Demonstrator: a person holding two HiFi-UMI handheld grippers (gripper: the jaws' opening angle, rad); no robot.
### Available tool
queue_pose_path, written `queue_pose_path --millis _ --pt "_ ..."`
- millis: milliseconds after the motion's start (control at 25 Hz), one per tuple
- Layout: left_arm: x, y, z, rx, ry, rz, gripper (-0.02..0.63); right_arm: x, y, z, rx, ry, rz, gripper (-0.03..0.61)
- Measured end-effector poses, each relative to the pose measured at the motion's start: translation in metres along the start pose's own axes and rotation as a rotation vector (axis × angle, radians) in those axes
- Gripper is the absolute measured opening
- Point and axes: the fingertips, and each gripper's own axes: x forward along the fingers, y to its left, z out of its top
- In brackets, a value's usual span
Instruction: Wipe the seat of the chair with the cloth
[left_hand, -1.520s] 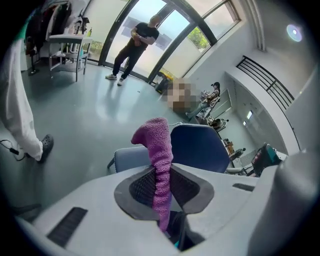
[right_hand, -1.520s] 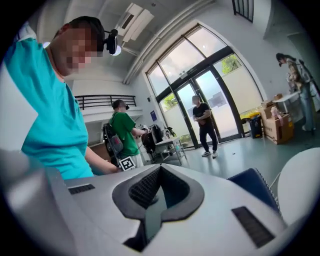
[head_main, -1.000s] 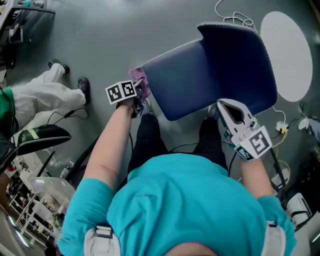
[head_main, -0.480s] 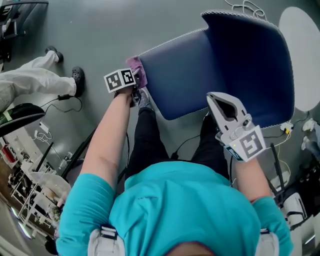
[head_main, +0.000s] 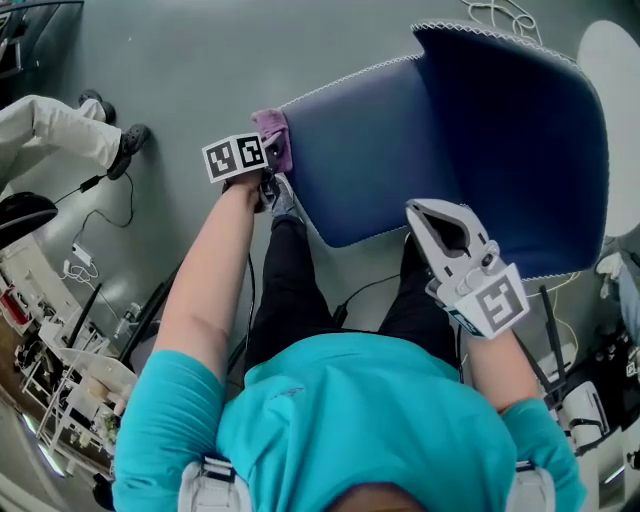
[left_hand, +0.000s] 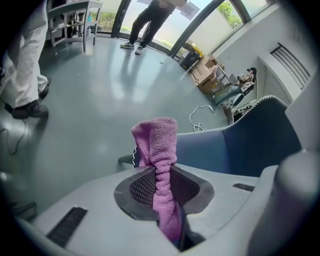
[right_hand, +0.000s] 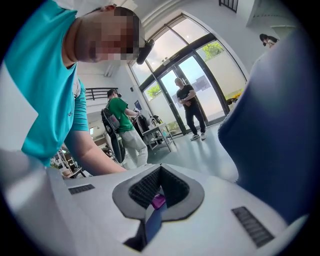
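The navy chair seat (head_main: 365, 150) lies ahead of me, its backrest (head_main: 515, 140) on the right. My left gripper (head_main: 264, 176) is at the seat's left corner, shut on a purple cloth (head_main: 272, 135) that bunches up past the jaws. In the left gripper view the cloth (left_hand: 157, 150) is pinched between the dark pads (left_hand: 142, 187), with the seat (left_hand: 210, 150) just behind it. My right gripper (head_main: 432, 222) hovers by the seat's near edge, jaws together and holding nothing. In the right gripper view that gripper (right_hand: 159, 192) is beside the chair (right_hand: 280, 130).
A person's white-trousered leg and dark shoe (head_main: 70, 130) are on the floor at the left. Cables (head_main: 105, 205) trail nearby, and cluttered racks (head_main: 50, 400) fill the lower left. A white round table (head_main: 610, 60) stands past the backrest. Two people (right_hand: 189, 107) stand by the glass doors.
The left gripper stays at the seat's corner with the cloth. The right gripper has drifted slightly left along the seat's near edge. The white-trousered leg has shifted away to the left.
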Motion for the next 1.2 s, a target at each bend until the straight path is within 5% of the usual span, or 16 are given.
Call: queue_pose_path --millis 200,400,800,1200 --pt "-0.015 -0.01 0.004 -0.081 -0.051 -0.24 0.064 0.006 0.009 0.008 0.021 0.001 0.03 -0.003" --pt "-0.018 -0.02 0.011 -0.147 -0.095 -0.384 0.064 0.01 0.015 0.011 0.02 0.006 0.055 -0.003" --pt "-0.013 -0.043 0.019 -0.16 -0.121 -0.448 0.064 0.012 0.032 0.021 0.05 -0.024 0.072 -0.003" --pt "0.034 -0.118 0.025 -0.091 -0.05 -0.476 0.064 -0.003 0.013 0.012 0.078 -0.021 0.032 -0.003"
